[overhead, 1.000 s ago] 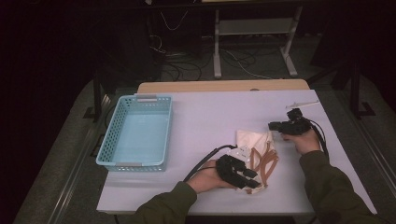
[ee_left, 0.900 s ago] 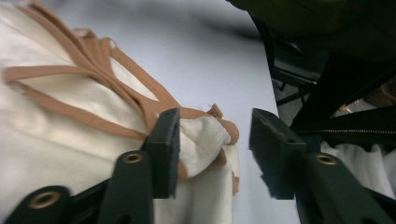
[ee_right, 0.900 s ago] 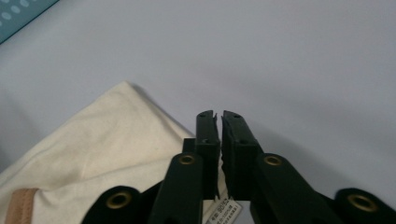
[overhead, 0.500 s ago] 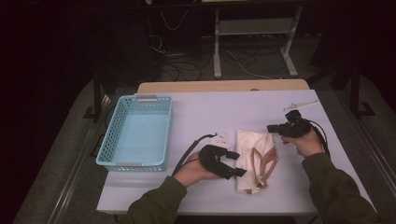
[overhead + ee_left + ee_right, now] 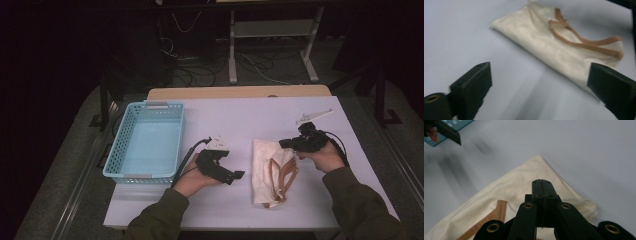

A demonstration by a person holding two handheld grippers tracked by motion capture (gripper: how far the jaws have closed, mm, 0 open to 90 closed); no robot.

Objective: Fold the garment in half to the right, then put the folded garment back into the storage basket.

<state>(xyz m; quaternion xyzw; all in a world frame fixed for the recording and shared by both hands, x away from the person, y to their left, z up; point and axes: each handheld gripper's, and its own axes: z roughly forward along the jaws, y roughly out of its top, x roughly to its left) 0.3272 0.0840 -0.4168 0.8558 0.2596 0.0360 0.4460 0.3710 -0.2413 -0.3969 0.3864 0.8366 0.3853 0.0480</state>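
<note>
A cream cloth bag (image 5: 265, 165) with tan straps (image 5: 283, 172) lies flat on the white table (image 5: 240, 115), right of centre. My left gripper (image 5: 231, 165) is just left of the bag and points at it; its jaws have just been opening and now stand wide with nothing between them. In the left gripper view the bag (image 5: 554, 45) lies beyond the left gripper (image 5: 539, 72). My right gripper (image 5: 283, 144) hovers over the bag's far right corner, jaws shut together on nothing. In the right gripper view the right gripper (image 5: 541, 182) is above the cloth (image 5: 511, 190).
A light blue plastic basket (image 5: 122, 145) stands at the table's left side, close behind my left hand. A small white object (image 5: 312, 116) lies near the far right corner. Dark floor, cables and a stand lie beyond the table.
The left gripper has slid left off the bag and its jaws have spread apart. The bag now lies stretched out. The right gripper has shifted slightly above the bag's far corner.
</note>
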